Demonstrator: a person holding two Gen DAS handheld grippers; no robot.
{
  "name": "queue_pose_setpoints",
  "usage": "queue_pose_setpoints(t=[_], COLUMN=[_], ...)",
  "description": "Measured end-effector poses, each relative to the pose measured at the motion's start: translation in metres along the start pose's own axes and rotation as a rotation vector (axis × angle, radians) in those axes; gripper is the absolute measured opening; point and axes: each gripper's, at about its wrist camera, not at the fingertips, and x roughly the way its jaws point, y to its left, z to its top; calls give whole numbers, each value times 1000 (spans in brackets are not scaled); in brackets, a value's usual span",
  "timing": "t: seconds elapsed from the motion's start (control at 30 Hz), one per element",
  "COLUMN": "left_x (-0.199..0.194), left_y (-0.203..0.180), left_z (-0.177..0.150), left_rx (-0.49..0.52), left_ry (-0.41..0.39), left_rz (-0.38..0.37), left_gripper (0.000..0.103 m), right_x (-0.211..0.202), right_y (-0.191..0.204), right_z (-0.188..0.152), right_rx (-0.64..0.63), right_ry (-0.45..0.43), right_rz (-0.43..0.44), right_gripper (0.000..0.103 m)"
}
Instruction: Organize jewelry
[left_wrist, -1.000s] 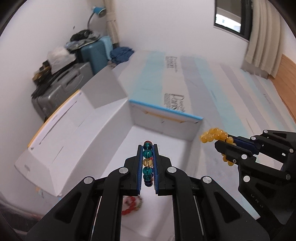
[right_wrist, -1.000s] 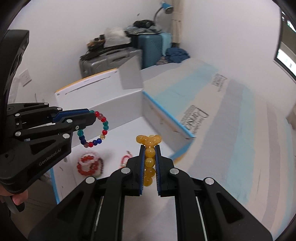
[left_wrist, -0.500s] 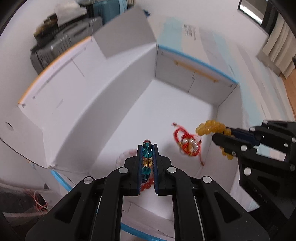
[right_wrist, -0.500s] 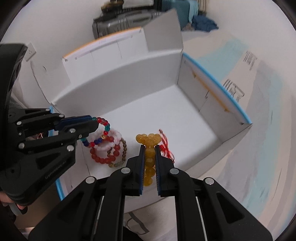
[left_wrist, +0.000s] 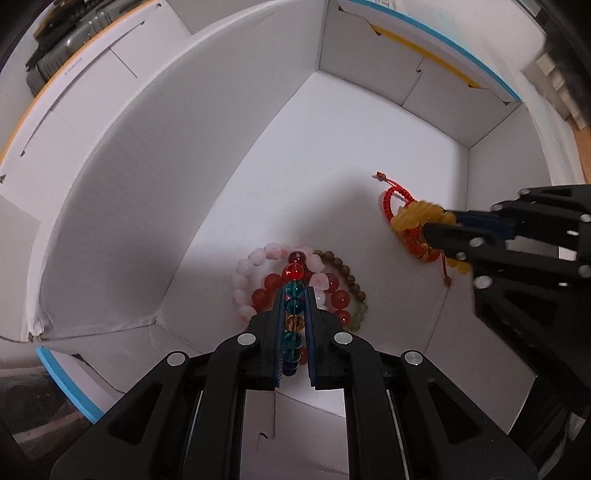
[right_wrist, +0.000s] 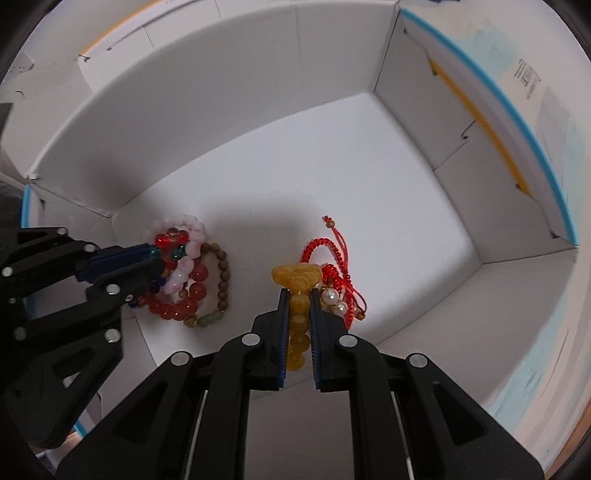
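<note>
My left gripper (left_wrist: 294, 295) is shut on a multicolour bead bracelet (left_wrist: 294, 273) with red, teal and amber beads. It hangs just above a pile of bracelets (left_wrist: 325, 284) in pink, red and brown beads on the floor of a white cardboard box (left_wrist: 147, 155). My right gripper (right_wrist: 298, 295) is shut on a yellow bead bracelet (right_wrist: 297, 280), low inside the box beside a red cord bracelet with pearls (right_wrist: 332, 266). The right gripper shows in the left wrist view (left_wrist: 436, 225), and the left gripper in the right wrist view (right_wrist: 147, 258).
The box has tall white walls with open flaps (right_wrist: 491, 122) edged in blue and yellow. The box floor beyond the jewelry (right_wrist: 314, 158) is bare. A grey suitcase (left_wrist: 55, 44) stands outside the box at the far left.
Both grippers have moved down and forward into the box, each still holding its bracelet. The bracelets now hang close over the jewelry on the box floor.
</note>
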Motion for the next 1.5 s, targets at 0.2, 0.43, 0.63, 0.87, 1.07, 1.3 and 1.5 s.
queue_pose_setpoints(t=[0.2, 0.43, 0.63, 0.87, 1.07, 1.3, 1.5], left_x=[-1, -9, -30, -66, -100, -132, -143], left_y=[3, 1, 2, 2, -11, -38, -59], left_z=[-1, -7, -12, -18, -40, -84, -124], left_rx=[19, 13, -29, -66, -69, -78, -103], left_ry=[4, -19, -98, -223, -341, -483, -553], left_rz=[63, 86, 109, 141, 165, 145, 126], left_gripper=[9, 12, 40, 77, 97, 97, 97], right_x=[8, -7, -42, -87, -128, -159, -163], right_y=[7, 10, 4, -8, -6, -10, -4], right_z=[0, -4, -16, -36, -61, -119, -170], right_rx=[2, 17, 45, 69, 82, 117, 131], right_ry=[19, -33, -156, -315, -461, -592, -644], right_rz=[3, 9, 13, 6, -29, -61, -87], right_gripper=[11, 24, 59, 81, 92, 95, 95])
